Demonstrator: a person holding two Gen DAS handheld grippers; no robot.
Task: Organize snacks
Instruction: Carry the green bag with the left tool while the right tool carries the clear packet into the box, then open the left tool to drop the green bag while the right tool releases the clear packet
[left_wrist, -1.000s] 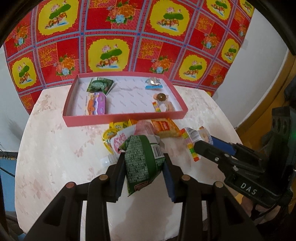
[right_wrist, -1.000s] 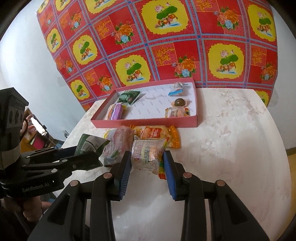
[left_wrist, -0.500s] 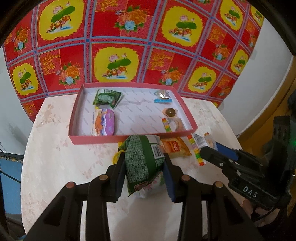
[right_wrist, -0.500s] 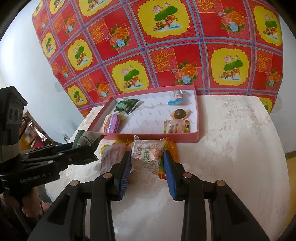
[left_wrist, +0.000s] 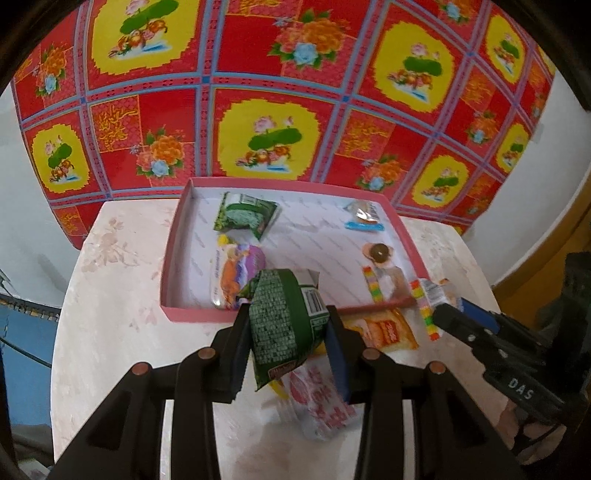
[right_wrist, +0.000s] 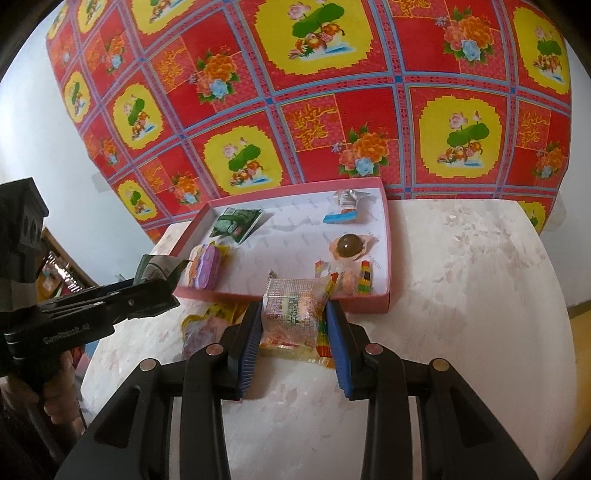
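— Looking from the left wrist, what is shown that the other view lacks?
— A red-and-white wrapped packet (left_wrist: 321, 398) is seen on the pale marbled table (left_wrist: 110, 332) beneath the left gripper (left_wrist: 288, 332), which is clamped on a dark green foil snack bag (left_wrist: 284, 325) held above the near rim of the shallow pink cardboard tray (left_wrist: 168, 280).
— And the right?
— The right gripper (right_wrist: 293, 325) is pinched on a clear-wrapped snack block (right_wrist: 293, 310), held level just before the tray's near wall.

A pink tray (left_wrist: 192, 314) is carried at the far side of the pale floral worktop (left_wrist: 122, 332), with an orange snack packet (left_wrist: 388, 328) and a red-and-white wrapper (left_wrist: 325, 402) laid just before it.
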